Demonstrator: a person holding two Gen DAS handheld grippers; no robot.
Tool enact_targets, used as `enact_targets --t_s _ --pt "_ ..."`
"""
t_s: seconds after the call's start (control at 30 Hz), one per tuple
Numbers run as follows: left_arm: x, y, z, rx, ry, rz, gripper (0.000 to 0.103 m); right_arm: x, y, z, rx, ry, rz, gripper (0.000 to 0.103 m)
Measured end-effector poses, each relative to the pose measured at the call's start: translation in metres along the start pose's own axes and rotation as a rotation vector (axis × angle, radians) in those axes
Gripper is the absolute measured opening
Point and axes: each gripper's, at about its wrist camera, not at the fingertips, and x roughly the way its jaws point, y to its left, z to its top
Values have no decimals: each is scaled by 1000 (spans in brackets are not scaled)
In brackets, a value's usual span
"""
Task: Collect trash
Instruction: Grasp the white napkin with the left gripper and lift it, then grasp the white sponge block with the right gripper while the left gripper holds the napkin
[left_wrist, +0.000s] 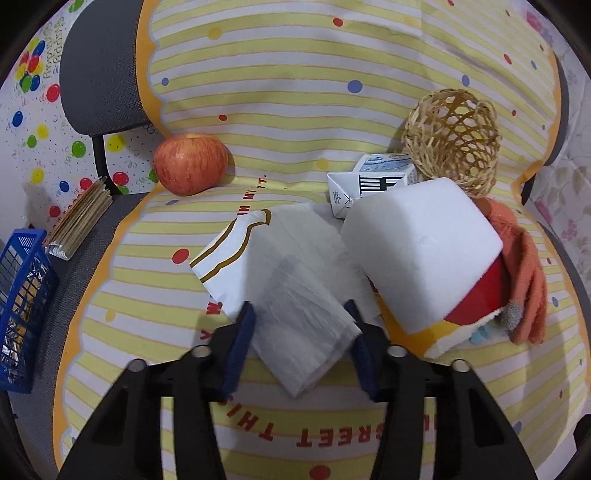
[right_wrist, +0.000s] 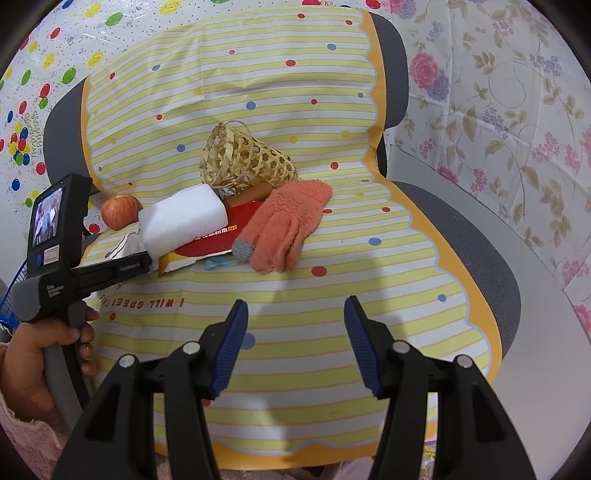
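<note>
The left claw (left_wrist: 299, 345) grasps the white paper bag (left_wrist: 280, 280); its thin folds could slip free. The right claw (right_wrist: 295, 341) hangs released.

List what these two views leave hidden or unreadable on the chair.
- Red packet: most of it lies under the white foam block in both views; its print is too small to read.
- Milk carton: left wrist view, foam block and wicker basket cover its far end.
- Small blue item: right wrist view, tucked under the orange glove, unidentifiable.
- Blue crate: cut off by the left edge.
</note>
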Motion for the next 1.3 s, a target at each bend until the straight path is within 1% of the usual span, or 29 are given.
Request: enact_targets --t_s 0.03,0.07,0.1,0.13,0.17,0.23,0.3,0.4,0.43,0.5,0.6,0.67,0.83,1.0,1.1,1.17,1.23,1.3 --pt "-3 3 -1 -6 -3 -23 25 -2 0 -1 1 -1 2 54" --pt "-8 10 -2 -17 -10 -67 14 -4 1 -2 0 -3 4 54" --pt "-13 19 -3 -30 -21 -126 14 -7 1 -3 -2 -8 6 54" --pt "-21 29 -5 -41 -41 -181 9 -10 1 -3 -3 -11 7 54" --pt "-30 38 -7 -44 -71 -213 7 -13 1 -4 -4 -16 9 54" --pt "-52 56 -12 -44 -140 -263 7 -16 1 -4 0 -20 18 54" --pt "-73 73 -18 -45 -195 -300 6 -17 3 -3 2 -21 31 54" --pt "-93 90 -24 -40 -223 -301 6 -17 10 -1 -5 -22 50 56" --pt "-99 94 -28 -41 -228 -296 6 -17 13 -1 -9 -24 56 60" --pt "-110 102 -32 -51 -241 -270 6 -17 22 1 -24 -27 69 65" --pt "-120 110 -35 -53 -260 -249 6 -14 36 5 -53 -26 87 67" --pt "-122 114 -36 -49 -268 -239 6 -11 46 7 -74 -30 97 67" --pt "-119 119 -35 -60 -269 -244 7 5 71 18 -116 -29 137 67" --pt "-116 122 -34 -65 -278 -235 7 39 95 26 -161 -11 149 67" --pt "-112 124 -34 -62 -280 -229 7 59 104 29 -160 17 164 67" --pt "-109 126 -34 -65 -273 -233 7 68 109 32 -154 21 171 67" --pt "-105 126 -34 -64 -267 -233 7 74 114 34 -151 16 168 65" --pt "-103 126 -34 -64 -264 -236 7 81 118 36 -143 13 161 59"
